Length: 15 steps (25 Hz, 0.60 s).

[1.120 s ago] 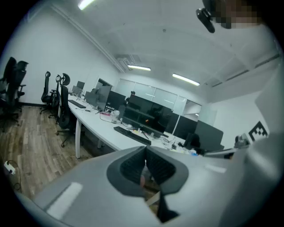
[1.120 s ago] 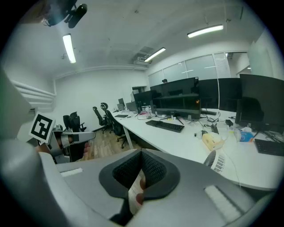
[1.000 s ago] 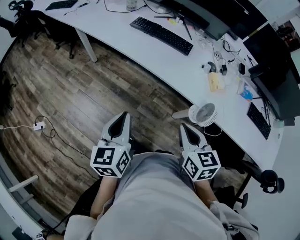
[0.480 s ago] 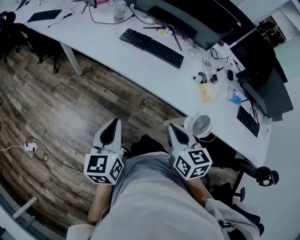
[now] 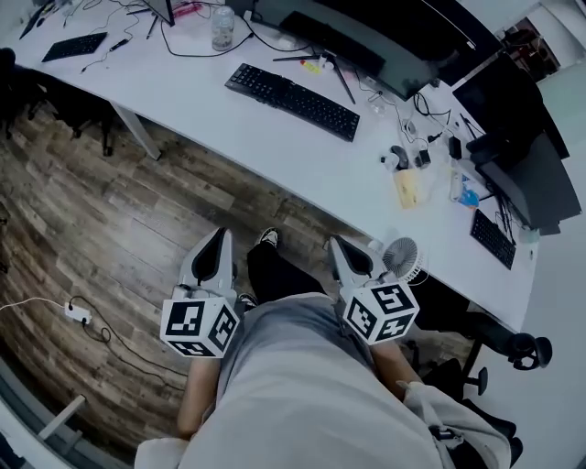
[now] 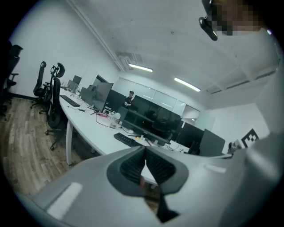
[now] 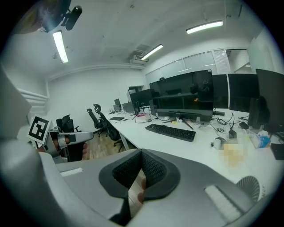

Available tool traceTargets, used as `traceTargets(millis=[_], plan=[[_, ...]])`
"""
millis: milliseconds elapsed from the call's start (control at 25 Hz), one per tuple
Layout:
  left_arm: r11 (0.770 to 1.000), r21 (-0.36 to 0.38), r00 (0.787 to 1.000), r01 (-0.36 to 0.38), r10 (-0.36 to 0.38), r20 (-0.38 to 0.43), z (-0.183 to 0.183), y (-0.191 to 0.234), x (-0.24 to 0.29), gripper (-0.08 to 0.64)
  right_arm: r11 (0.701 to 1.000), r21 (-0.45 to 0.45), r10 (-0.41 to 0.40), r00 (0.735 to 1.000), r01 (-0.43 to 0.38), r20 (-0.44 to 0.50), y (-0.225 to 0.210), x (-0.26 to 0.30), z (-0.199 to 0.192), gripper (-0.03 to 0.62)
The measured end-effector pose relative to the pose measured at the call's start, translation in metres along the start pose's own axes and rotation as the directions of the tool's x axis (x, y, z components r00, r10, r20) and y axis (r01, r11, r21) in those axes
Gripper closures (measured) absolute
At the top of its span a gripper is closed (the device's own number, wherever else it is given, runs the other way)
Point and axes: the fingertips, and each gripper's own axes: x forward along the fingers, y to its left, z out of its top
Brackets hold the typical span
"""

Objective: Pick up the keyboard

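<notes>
A black keyboard lies on the long white desk in front of a dark monitor. It also shows in the left gripper view as the keyboard and in the right gripper view as the keyboard, well ahead of both jaws. My left gripper and right gripper hang side by side at waist height over the wooden floor, short of the desk edge. Both are shut with nothing in them. Their tips meet in the left gripper and right gripper views.
A small white fan stands at the desk's near edge by my right gripper. A clear bottle, cables and small items sit on the desk. Other keyboards lie at far left and right. A power strip lies on the floor.
The desk and keyboard have drifted lower and nearer in the head view. A shoe has stepped forward between the grippers. Both grippers stay shut at the waist.
</notes>
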Motion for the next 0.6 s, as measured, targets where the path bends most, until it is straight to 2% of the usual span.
traceTargets(millis=[360, 600], plan=[[1.000, -0.009, 1.000, 0.004, -0.004, -0.028, 0.023, 0.013, 0.075, 0.560, 0.999, 0.015, 0.028, 1.000, -0.028, -0.003, -0.034, 0.065, 0.042, 0.591], [0.999, 0.015, 0.997, 0.028, -0.027, -0.066, 0.045, 0.010, 0.134, 0.560, 0.997, 0.081, 0.015, 1.000, -0.015, 0.011, -0.073, 0.098, 0.067, 0.591]])
